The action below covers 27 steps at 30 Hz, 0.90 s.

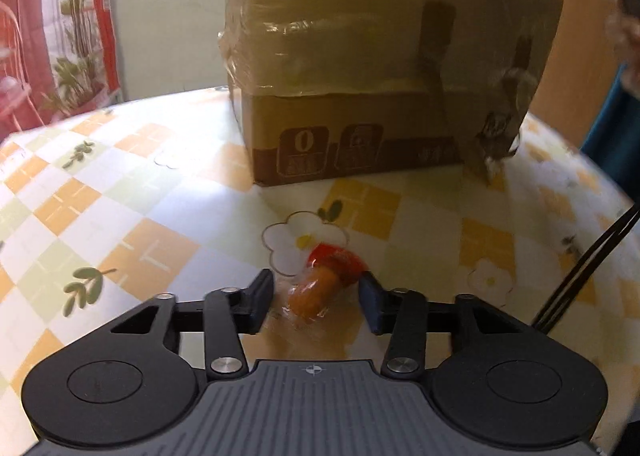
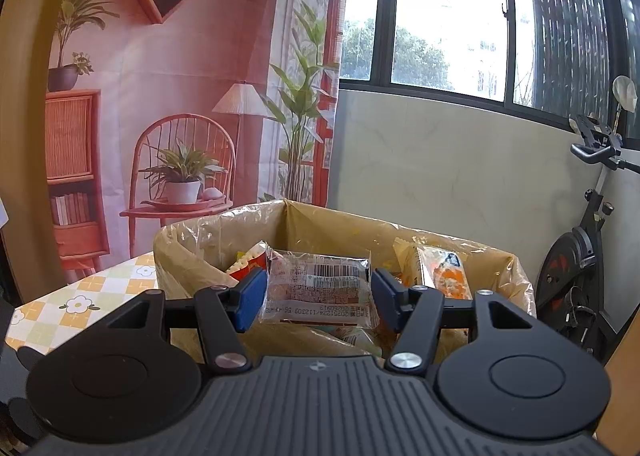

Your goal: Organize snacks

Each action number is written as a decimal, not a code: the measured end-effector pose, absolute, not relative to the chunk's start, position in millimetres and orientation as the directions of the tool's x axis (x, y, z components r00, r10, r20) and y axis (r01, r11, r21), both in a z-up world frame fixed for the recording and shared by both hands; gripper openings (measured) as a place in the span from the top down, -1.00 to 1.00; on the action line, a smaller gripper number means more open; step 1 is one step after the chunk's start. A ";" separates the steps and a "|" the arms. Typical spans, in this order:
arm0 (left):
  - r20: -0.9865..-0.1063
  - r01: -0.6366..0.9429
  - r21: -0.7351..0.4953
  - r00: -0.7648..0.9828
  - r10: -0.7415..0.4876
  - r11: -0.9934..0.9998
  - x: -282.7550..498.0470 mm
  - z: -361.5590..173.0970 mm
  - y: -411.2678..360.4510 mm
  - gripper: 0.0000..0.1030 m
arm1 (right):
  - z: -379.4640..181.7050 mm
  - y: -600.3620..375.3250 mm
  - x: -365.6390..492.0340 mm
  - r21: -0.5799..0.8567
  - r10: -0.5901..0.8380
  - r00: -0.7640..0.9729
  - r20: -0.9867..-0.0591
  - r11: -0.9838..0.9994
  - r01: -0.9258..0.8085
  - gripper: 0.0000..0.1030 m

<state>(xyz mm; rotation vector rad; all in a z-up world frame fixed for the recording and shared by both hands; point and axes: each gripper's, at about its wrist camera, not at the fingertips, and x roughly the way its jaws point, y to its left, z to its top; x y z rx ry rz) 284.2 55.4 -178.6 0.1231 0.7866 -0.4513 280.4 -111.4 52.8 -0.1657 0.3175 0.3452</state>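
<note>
The big cardboard box (image 1: pixel 380 67) blocks the way straight ahead. Left of it the table (image 1: pixel 120 183) is wide open.

right tool (image 2: pixel 318 292) grips a snack packet (image 2: pixel 320 286) above the box (image 2: pixel 192 256).

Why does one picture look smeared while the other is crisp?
Left wrist view: the box and tablecloth are motion-smeared, the tape on the box glares. Right wrist view: sharp, the snack's barcode readable, though the window is blown out white and straight edges bow.
</note>
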 end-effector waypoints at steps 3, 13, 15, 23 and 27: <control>-0.705 0.435 -0.077 0.612 -0.358 0.897 285.4 -177.1 57.8 0.36 | 53.1 -111.2 280.9 -0.106 0.305 0.892 -0.333 0.928 -0.357 -0.17; -0.636 0.397 -0.108 0.678 -0.370 0.912 283.1 -141.1 64.9 0.37 | 52.3 -110.8 281.1 -0.104 0.305 0.893 -0.331 0.929 -0.356 -0.17; -0.602 0.389 -0.120 0.703 -0.378 0.913 282.6 -124.6 67.4 0.37 | 52.4 -110.8 281.2 -0.106 0.304 0.893 -0.331 0.929 -0.355 -0.17; -0.457 0.382 -0.110 0.800 -0.388 0.918 283.7 -58.2 60.4 0.36 | 51.3 -110.4 279.2 -0.105 0.298 0.896 -0.330 0.931 -0.349 -0.17; -0.397 0.377 -0.096 0.834 -0.382 0.921 288.9 -30.2 51.8 0.36 | 51.8 -111.6 279.3 -0.102 0.296 0.896 -0.330 0.933 -0.346 -0.17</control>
